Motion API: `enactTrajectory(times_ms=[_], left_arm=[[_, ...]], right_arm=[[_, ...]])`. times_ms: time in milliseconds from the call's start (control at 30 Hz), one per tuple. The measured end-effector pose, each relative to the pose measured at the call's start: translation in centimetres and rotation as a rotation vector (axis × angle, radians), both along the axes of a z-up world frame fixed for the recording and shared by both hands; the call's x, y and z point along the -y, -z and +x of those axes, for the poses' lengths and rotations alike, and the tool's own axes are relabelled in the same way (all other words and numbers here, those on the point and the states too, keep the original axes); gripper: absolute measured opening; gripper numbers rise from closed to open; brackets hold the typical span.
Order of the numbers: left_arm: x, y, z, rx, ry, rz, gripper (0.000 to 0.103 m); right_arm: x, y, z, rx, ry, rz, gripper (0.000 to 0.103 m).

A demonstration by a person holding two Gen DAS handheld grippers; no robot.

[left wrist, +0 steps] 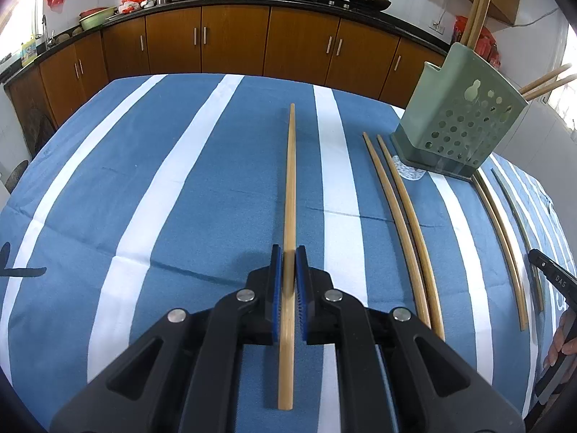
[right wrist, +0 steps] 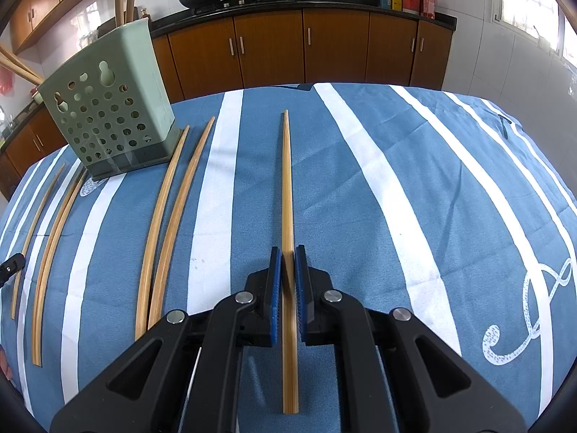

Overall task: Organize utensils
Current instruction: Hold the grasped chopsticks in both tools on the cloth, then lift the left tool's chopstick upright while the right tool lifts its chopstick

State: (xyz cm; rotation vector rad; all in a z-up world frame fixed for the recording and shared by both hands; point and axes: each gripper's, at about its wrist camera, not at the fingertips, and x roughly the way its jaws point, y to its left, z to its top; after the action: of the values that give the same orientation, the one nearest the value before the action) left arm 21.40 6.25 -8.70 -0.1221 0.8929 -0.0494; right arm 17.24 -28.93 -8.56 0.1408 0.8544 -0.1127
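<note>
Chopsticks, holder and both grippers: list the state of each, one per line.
left gripper: shut on a chopstick
chopstick in left gripper: clamped between the jaws
right gripper: shut on a chopstick
chopstick in right gripper: clamped between the jaws
loose chopsticks: lying flat on the tablecloth
green holder: upright, chopsticks already standing in it

Brown wooden cabinets [left wrist: 234,39] under a dark countertop [right wrist: 324,1] line the top of both frames, white tiled walls [right wrist: 479,36] behind, daylight through a window [right wrist: 526,3] upper right.
</note>
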Motion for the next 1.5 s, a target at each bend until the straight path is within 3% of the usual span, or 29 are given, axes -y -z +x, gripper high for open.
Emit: enactTrajectory(times_ms=[1300,1500], left_arm=[[0.05,-0.06,-0.06,-0.001,0.0,0.0,0.011],[0.83,-0.08,-0.68,-0.002,0.02,0.044,0.011]], right_arm=[[0.02,0.01,0.03,0.002,0.004,0.005,0.009],[0.35,0.05,-0.69,0.006,0.015,0.036,0.009]])
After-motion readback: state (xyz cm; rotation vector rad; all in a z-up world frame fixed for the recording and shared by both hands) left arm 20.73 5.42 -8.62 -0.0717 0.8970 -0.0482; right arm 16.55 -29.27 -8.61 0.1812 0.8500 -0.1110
